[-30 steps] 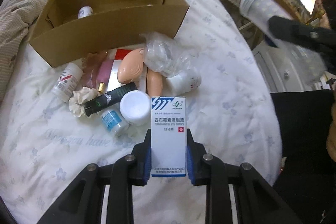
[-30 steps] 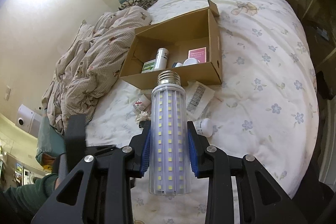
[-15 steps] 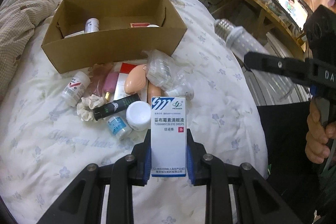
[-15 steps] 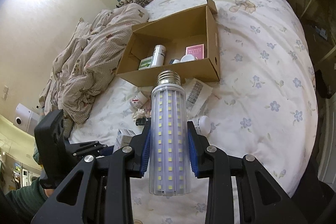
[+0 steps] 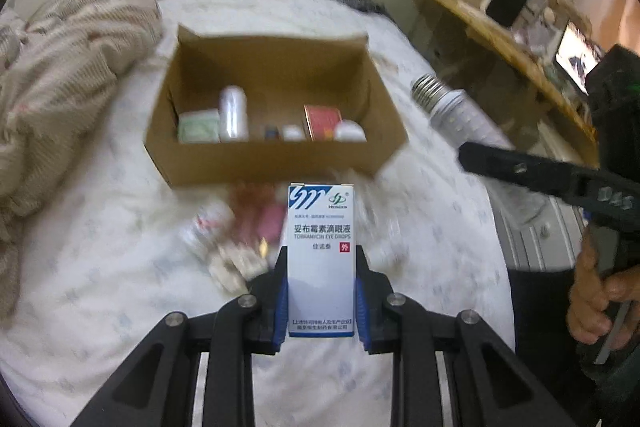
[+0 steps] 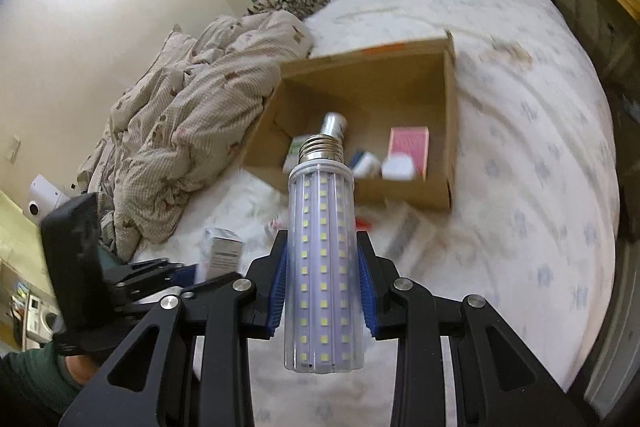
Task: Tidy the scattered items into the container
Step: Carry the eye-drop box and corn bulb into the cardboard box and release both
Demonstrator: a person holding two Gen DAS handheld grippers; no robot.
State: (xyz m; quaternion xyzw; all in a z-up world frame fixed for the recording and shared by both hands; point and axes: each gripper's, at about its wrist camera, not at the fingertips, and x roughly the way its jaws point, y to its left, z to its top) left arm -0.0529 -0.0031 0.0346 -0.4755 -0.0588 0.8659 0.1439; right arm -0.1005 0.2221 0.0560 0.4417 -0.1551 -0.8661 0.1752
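My left gripper [image 5: 321, 267] is shut on a white and blue eye drops box [image 5: 321, 259], held upright above the bed short of the cardboard box [image 5: 276, 155]. My right gripper [image 6: 322, 267] is shut on a long LED corn bulb [image 6: 322, 267] whose screw base points at the cardboard box [image 6: 450, 131]. The bulb [image 5: 452, 107] and right gripper [image 5: 532, 171] also show at the right of the left wrist view. Inside the box lie a silver bottle [image 5: 233, 113], a red packet [image 5: 322, 121] and small jars. A blurred pile of scattered items [image 5: 240, 239] lies on the sheet in front of the box.
A rumpled beige quilt [image 5: 60, 67] fills the left of the bed beside the box. A wooden desk [image 5: 512, 47] with a screen runs along the right. A hand [image 5: 596, 299] grips the right tool. Flowered white sheet [image 6: 540, 187] spreads right of the box.
Both grippers have risen and moved toward the cardboard box, which now looks larger and shows more of its inside. Each still holds its item. The pile has slipped lower and is blurred.
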